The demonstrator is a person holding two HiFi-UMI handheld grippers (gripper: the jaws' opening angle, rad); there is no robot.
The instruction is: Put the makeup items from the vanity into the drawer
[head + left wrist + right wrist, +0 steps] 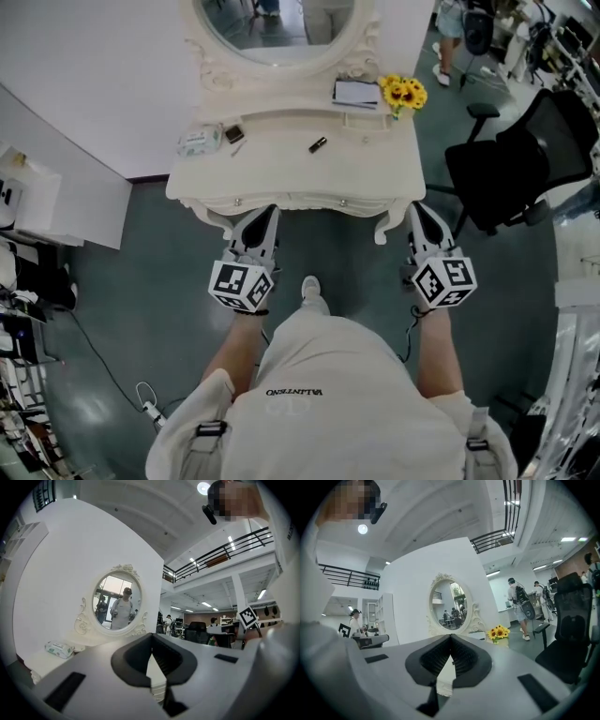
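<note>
Down at the front edge of the bench [375, 164], both tools are hanging level, just short of the drawer [291, 200], which is sitting shut. The left tool [268, 214] is clenched on nothing, tips meeting. The right tool [417, 208] is doing the same, pinched together and empty.

The makeup is all lying up on the bench top. From where the person is standing, a dark lipstick tube [318, 144] is at roughly 12 o'clock. A small dark compact [234, 133] and a wipes packet [199, 141] are out toward 11 o'clock. The sunflowers [403, 92] and a notepad [356, 93] are sitting at 1 o'clock, and I'm guessing those aren't part of the job.

My take is that nothing's going in until the drawer is open, so that's the step in hand. I'd be spreading the left tool first, then closing it on the knob [236, 201] nearest it and pulling straight back toward 6 o'clock, not sideways, so the drawer isn't jamming. I'd be keeping the right tool clear and opening it ready for the lipstick, since it's the closest item and looks easy to pinch across its width.
</note>
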